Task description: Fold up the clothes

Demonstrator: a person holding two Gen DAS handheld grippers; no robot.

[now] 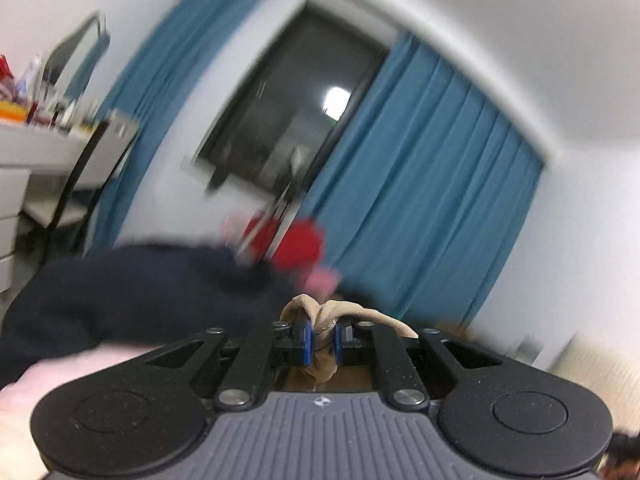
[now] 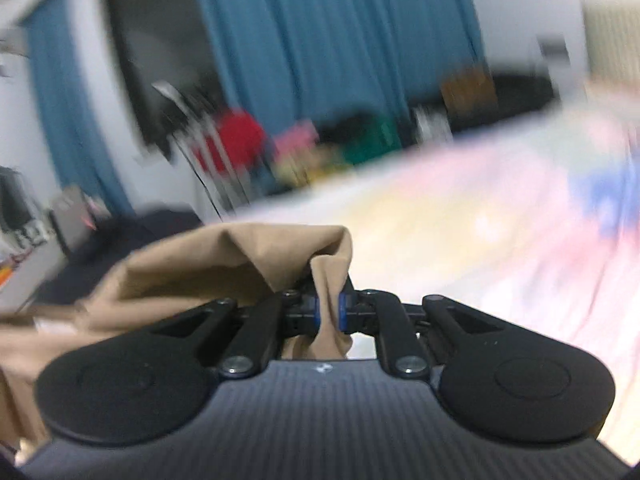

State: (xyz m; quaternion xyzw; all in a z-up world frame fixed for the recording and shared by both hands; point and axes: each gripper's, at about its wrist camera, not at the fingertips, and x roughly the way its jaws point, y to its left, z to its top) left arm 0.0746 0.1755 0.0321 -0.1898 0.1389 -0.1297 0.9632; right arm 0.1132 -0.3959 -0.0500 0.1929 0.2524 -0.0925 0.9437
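The left hand-held gripper point(image 1: 323, 338) is pinching a bunched fold of tan cloth point(image 1: 326, 314) between its blue pads point(image 1: 307, 340). The fabric bulges up above the fingertips and also hangs down behind them toward the gripper body. The jaws stand close together, with only the gathered cloth between them.

The right hand-held gripper point(image 2: 328, 312) is likewise pressed onto the tan cloth point(image 2: 224, 264), with a narrow pleat of it caught between the pads point(image 2: 342, 312). From that pinch the cloth spreads out to the left in a broad, loosely creased sheet that runs off the left edge of the right wrist view and drops below the gripper's left side.

So the garment is held by both grippers, lifted off whatever lies below it.

In the left wrist view a dark navy garment point(image 1: 132, 292) lies in a heap to the left of the gripper, and beyond it sit blurred red point(image 1: 296, 242) and pink point(image 1: 320, 278) clothes. Behind them are blue curtains point(image 1: 432, 184) on either side of a dark window point(image 1: 296, 120). A table point(image 1: 48, 148) with cluttered small items stands at far left.

In the right wrist view a bed point(image 2: 480, 208) with a pale, pastel-patterned cover fills the right side. Both views are heavily motion-blurred, so finer detail cannot be told.
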